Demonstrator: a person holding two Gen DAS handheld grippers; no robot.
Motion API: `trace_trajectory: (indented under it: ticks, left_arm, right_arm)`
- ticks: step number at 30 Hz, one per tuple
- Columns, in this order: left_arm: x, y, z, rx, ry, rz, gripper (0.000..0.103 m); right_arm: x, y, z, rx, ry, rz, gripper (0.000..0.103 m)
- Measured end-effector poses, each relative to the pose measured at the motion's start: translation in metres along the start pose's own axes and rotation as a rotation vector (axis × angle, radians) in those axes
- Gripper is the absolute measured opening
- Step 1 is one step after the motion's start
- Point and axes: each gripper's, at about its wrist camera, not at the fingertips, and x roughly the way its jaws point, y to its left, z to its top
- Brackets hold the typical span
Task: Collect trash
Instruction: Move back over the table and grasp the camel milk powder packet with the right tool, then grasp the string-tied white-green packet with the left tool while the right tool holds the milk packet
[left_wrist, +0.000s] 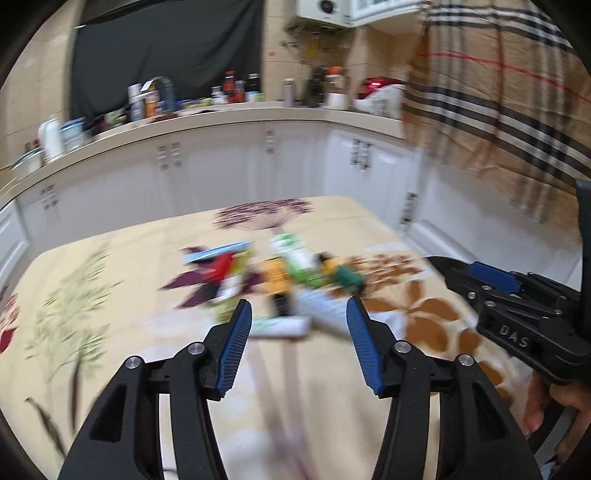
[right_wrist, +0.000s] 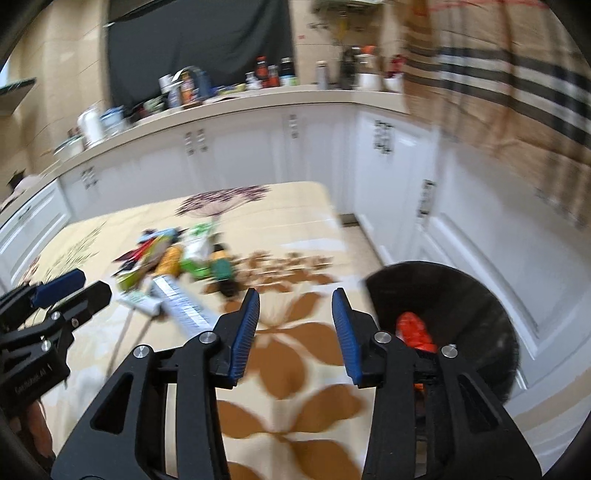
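Pretty clearly a home kitchen: white cabinet doors (left_wrist: 221, 173) run under a long beige counter (left_wrist: 229, 120) crowded with bottles and jars (left_wrist: 232, 88), tiled walls behind it. A worktop with a floral tablecloth (right_wrist: 303, 354) sits in the middle, and a checked curtain (left_wrist: 498, 99) hangs on the right.

Only lettering I can actually read from here is "DAS", embossed on the black body of the right gripper (left_wrist: 491, 280) in the left wrist view. The left gripper (right_wrist: 70, 286) has a pale line of print on its body too, but it's smeared. Labels on the trash pile (left_wrist: 280, 273) are all blur.
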Motion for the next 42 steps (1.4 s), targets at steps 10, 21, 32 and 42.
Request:
trace_trajectory:
  ticks: [10, 21, 32, 42]
  left_arm:
    - [-0.017, 0.088, -0.025, -0.13, 0.026, 0.142, 0.057]
    - [-0.016, 0.119, -0.035, -0.191, 0.051, 0.148, 0.058]
    - [0.008, 0.08, -0.02, -0.132, 0.062, 0.056, 0.059]
    - [0.049, 0.051, 0.001, -0.076, 0.102, 0.008, 0.059]
  right_arm:
    - [0.032, 0.069, -0.005, -0.132, 0.094, 0.076, 0.047]
    - [0.068, 0.083, -0.009, -0.177, 0.212, 0.04, 0.037]
    - [0.046, 0.056, -0.01, -0.103, 0.163, 0.044, 0.016]
    - [0.028, 0.007, -0.001, 0.004, 0.097, 0.002, 0.016]
